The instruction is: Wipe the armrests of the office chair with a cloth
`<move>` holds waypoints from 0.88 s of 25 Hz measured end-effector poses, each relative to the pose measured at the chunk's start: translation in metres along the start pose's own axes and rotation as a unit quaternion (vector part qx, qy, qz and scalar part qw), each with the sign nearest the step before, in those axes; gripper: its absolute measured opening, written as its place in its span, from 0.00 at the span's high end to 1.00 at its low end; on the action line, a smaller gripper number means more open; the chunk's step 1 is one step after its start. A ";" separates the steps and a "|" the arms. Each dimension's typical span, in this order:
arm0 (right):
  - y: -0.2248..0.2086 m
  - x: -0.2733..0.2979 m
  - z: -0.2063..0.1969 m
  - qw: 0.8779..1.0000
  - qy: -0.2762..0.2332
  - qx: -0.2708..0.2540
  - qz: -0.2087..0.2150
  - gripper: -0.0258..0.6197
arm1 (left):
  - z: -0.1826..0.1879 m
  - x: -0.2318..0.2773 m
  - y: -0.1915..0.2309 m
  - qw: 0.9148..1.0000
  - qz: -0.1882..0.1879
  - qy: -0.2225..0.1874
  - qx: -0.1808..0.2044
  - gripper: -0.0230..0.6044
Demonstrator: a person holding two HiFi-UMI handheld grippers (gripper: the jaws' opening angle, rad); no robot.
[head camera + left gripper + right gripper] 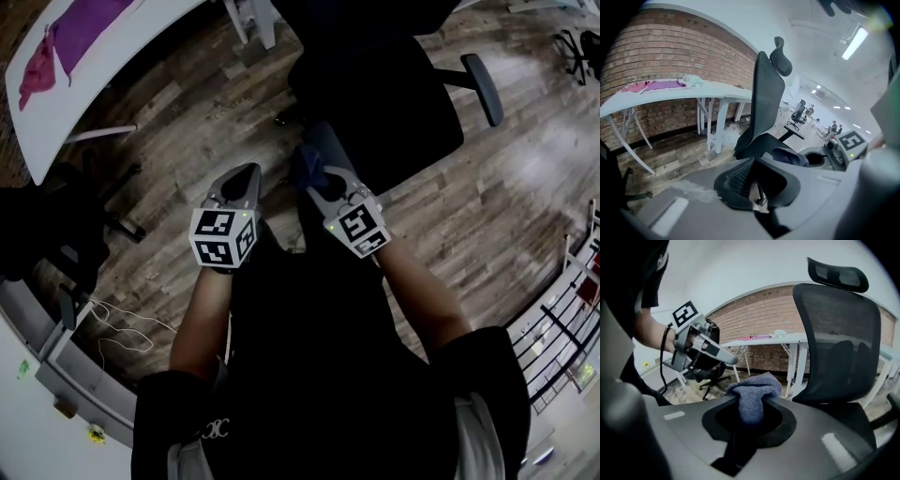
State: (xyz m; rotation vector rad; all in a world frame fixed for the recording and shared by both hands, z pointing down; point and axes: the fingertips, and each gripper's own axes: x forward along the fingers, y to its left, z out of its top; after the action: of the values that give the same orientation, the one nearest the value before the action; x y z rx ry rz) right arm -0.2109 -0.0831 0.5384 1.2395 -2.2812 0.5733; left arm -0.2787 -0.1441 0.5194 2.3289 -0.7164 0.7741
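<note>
The black mesh office chair (375, 94) stands ahead of me, one armrest (483, 89) sticking out at the right. My right gripper (314, 178) is shut on a bunched blue cloth (305, 169) at the near end of the chair's other armrest (328, 145); I cannot tell if it touches. In the right gripper view the cloth (752, 392) bulges out between the jaws, with the backrest (839, 343) behind. My left gripper (242, 180) hovers just left of it, shut and holding nothing. The left gripper view shows the chair (766, 98) and cloth (790, 157).
A white desk (94, 84) with purple and pink cloths (80, 28) runs along the brick wall at the upper left. Another dark chair (47, 225) and loose cables (122, 328) lie at the left. Wooden floor (469, 206) spreads to the right.
</note>
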 end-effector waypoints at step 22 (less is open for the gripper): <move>-0.048 0.059 -0.130 0.691 -0.124 0.506 -0.501 0.86 | -0.087 -0.056 0.133 0.989 -0.089 0.083 0.083 0.95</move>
State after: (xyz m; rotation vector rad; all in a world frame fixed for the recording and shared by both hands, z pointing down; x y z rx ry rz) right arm -0.1711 -0.0723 0.6838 2.8713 -0.8913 1.2759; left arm -0.4323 -0.1619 0.5865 2.3999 -0.3782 0.9632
